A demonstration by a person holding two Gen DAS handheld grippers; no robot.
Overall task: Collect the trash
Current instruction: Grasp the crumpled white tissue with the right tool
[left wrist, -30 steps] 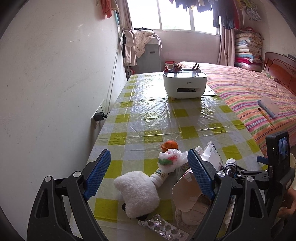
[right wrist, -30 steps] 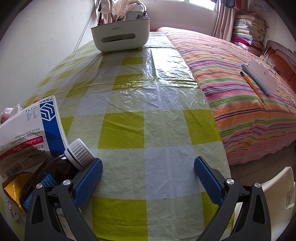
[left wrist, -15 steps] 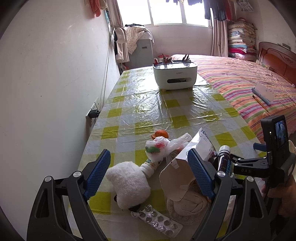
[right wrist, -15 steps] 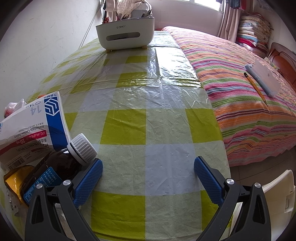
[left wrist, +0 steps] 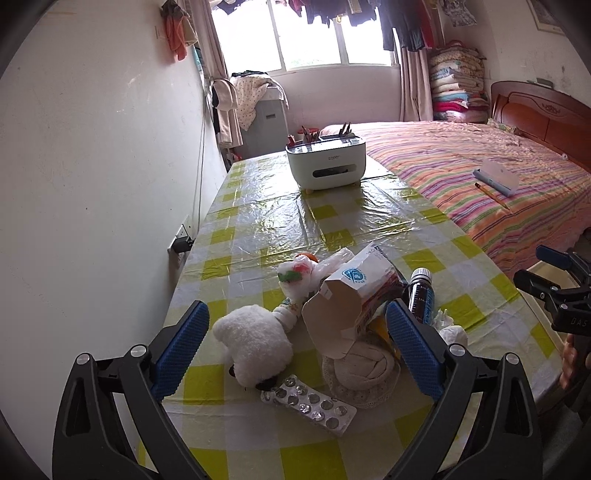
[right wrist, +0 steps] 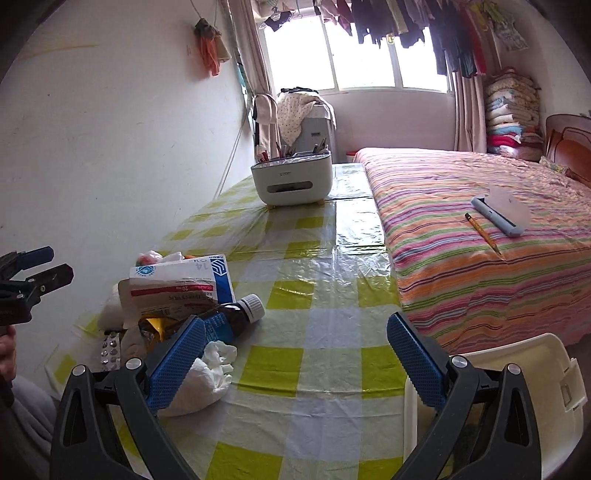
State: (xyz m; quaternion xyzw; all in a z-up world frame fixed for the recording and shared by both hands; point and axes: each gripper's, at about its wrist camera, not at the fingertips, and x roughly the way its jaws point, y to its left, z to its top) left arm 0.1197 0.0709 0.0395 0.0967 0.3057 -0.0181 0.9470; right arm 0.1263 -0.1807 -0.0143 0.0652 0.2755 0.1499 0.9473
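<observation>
Both claws gape empty; open medicine box [left wrist: 345,310] lies by brown bottle [left wrist: 420,295].

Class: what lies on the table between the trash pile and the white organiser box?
Only bare checked tablecloth between pile and white organiser box, in both views.

A lived-in home bedroom: striped bed [right wrist: 480,229], folded quilts [right wrist: 511,114], laundry [right wrist: 406,22] hung at the window.

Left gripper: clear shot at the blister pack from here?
Probably yes. The left gripper is open and empty, and the blister pack lies flat, uncovered, just ahead. The plush toy touches its far edge.
</observation>
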